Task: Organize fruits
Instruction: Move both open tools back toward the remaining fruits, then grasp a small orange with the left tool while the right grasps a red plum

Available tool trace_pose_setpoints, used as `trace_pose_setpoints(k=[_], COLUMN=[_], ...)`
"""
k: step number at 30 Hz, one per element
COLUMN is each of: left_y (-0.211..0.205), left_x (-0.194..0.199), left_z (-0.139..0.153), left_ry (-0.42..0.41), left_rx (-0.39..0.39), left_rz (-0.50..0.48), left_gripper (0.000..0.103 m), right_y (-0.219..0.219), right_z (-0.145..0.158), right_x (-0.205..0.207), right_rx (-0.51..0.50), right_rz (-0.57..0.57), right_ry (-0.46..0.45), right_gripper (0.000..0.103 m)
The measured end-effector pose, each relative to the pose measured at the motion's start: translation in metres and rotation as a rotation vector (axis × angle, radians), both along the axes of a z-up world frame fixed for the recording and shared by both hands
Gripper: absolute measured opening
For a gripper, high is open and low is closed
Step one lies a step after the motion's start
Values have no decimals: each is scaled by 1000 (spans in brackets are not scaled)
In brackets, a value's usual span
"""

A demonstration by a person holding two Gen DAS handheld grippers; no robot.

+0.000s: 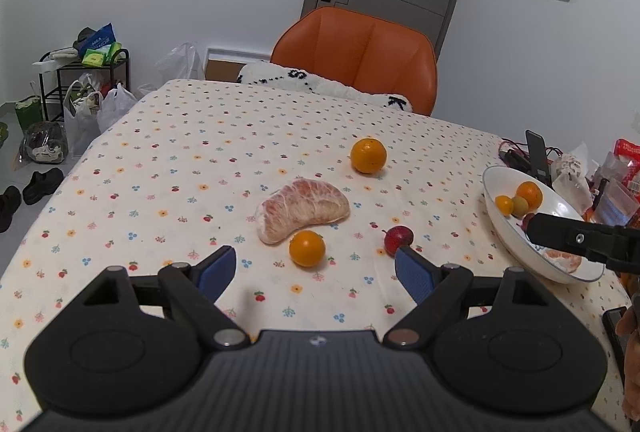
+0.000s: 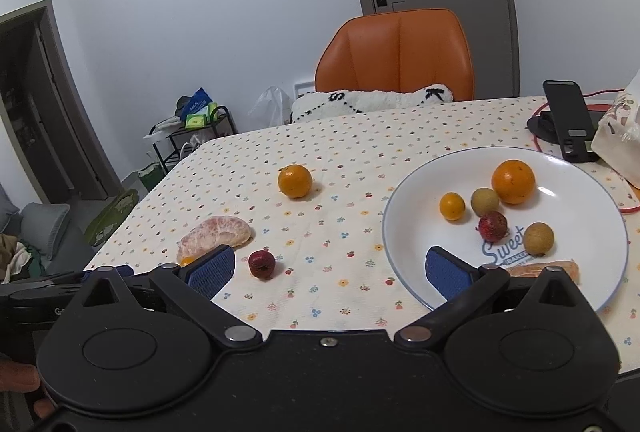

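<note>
Left wrist view: the left gripper [image 1: 316, 268] is spread wide and empty, just short of a small orange [image 1: 307, 248] that touches the pomelo piece [image 1: 303, 210]; the plate [image 1: 504, 228] lies well to the right. Closing carelessly could send the orange rolling.

Right wrist view: the right gripper [image 2: 330, 270] is released and empty at the plate [image 2: 416, 232] edge; a red fruit [image 2: 261, 263] lies left of the plate.

Table under a flower-dotted cloth [image 1: 168, 168], white plate [image 2: 404, 232] at its right side, peeled pomelo segment [image 1: 302, 210] well left of plate, two oranges [image 1: 368, 155] [image 1: 307, 248] flanking the segment, small red fruit [image 1: 398, 238] nearer plate, black phone [image 2: 568, 120] behind plate.
</note>
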State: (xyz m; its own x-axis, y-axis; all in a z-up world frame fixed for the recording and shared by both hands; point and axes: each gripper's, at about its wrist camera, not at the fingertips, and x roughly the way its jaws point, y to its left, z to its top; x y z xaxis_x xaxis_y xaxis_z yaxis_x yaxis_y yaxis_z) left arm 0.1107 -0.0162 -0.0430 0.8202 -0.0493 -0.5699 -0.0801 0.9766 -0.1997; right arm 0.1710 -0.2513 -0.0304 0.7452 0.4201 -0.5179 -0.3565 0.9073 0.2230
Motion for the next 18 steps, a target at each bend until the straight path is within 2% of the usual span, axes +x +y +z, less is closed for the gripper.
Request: trace_pose_setpoints(k=[6,12,15,18], left_y=[1,1,2,1], left_x=[9,21,27,34], left_z=[-5,-12,-15,-19], left_ry=[2,19,33,51], left_rx=[-2,-5,-7,-7], left_rz=[-13,-39,-43,-48], left_gripper=[82,71,65,56], right_y=[9,15,22,28], right_z=[-4,-7,-9,-12], right_x=[7,14,16,21], right_rx=[-8,12,9,14], right_rz=[17,46,74,103], right_ry=[11,9,5,19], right_gripper=[103,103,99,90])
